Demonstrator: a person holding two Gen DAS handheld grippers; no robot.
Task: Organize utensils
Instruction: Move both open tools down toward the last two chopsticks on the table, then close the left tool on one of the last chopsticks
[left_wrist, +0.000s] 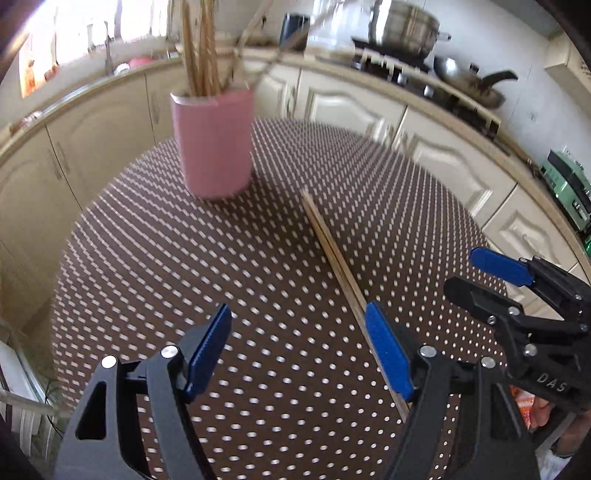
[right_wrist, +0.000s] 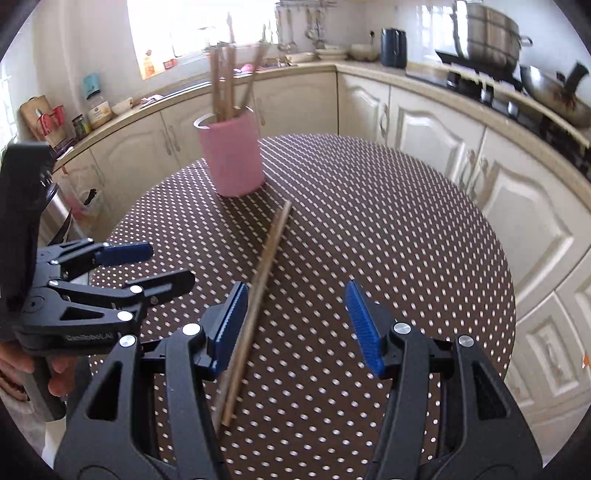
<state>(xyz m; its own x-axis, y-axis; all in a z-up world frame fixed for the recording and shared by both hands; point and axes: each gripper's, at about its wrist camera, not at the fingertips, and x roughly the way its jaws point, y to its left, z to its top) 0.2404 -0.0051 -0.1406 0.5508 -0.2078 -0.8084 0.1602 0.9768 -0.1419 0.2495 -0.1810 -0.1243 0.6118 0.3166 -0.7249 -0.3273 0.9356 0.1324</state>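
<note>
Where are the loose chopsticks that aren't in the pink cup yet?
The loose chopsticks lie flat on the dotted table, in front of the pink cup, between the two open grippers and beside the right gripper.

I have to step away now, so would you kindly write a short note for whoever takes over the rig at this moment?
Left tool: open, nothing in it, above the table.
Right tool: open, nothing in it; the loose chopsticks lie just inside its left pad.
Pink holder: upright at the far side of the table, several chopsticks already standing in it.
Done: those are stowed.
Left: pick up the loose pair lying flat on the dotted cloth and drop it into the holder.
</note>
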